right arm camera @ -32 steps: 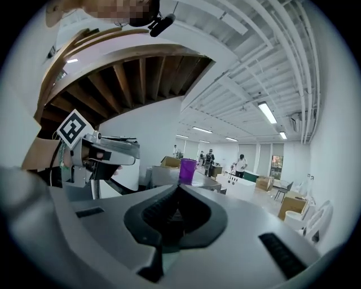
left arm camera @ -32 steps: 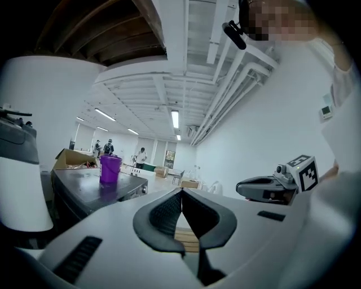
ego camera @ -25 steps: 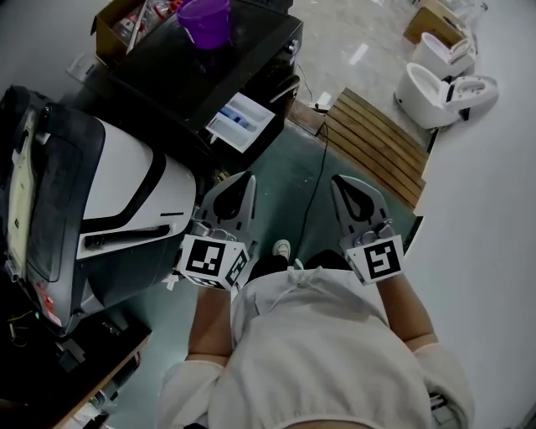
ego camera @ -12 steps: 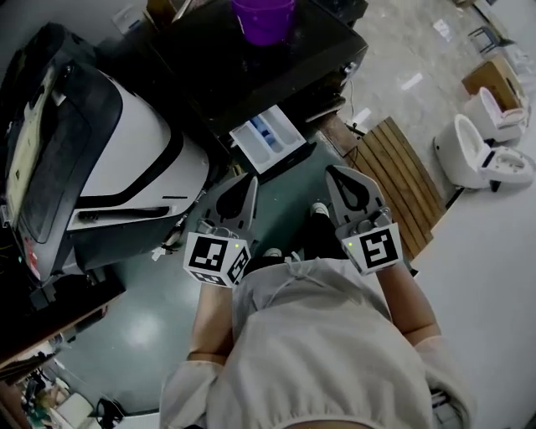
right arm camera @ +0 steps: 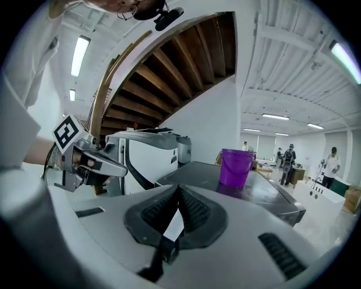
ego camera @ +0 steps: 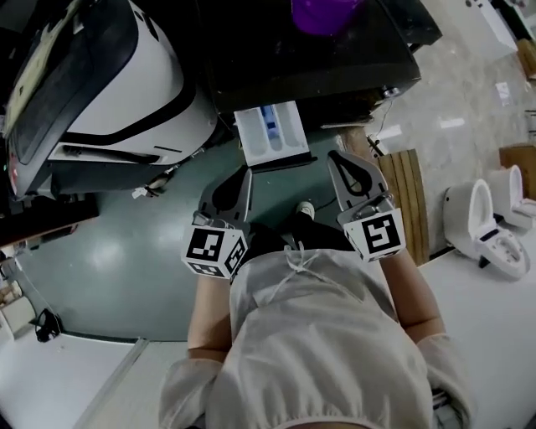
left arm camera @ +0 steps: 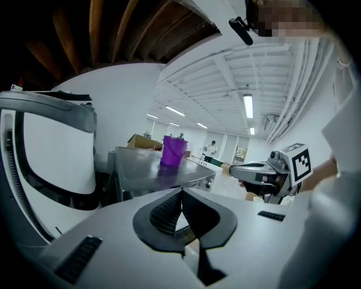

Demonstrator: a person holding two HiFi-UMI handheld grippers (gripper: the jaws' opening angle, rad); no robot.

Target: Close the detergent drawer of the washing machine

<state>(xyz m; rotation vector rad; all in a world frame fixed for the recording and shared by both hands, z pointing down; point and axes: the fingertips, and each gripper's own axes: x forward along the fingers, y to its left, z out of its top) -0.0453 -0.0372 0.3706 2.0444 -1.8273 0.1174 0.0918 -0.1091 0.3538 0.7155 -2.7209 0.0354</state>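
The black washing machine (ego camera: pixel 335 59) stands at the top of the head view with a purple bucket (ego camera: pixel 322 12) on its lid. Its white detergent drawer (ego camera: pixel 270 134) is pulled out toward me and shows a blue insert. My left gripper (ego camera: pixel 244 171) is shut and empty, its tip just below the drawer's front left corner. My right gripper (ego camera: pixel 336 157) is also shut and empty, right of the drawer front. The left gripper view shows shut jaws (left arm camera: pixel 181 192), the bucket (left arm camera: pixel 173 151) and the right gripper (left arm camera: pixel 265 175) beside it. In the right gripper view the jaws (right arm camera: pixel 179 188) meet below the bucket (right arm camera: pixel 236 167).
A large white-and-black appliance (ego camera: pixel 109 92) stands left of the washing machine. A wooden slat platform (ego camera: pixel 410 201) and a white toilet (ego camera: pixel 494 230) lie to the right. A cable runs over the green floor (ego camera: pixel 126 251). People stand far off in the hall (right arm camera: pixel 330 163).
The head view has swung so the washing machine and open drawer now sit straight ahead. Both grippers are closer to the drawer front and stay shut.
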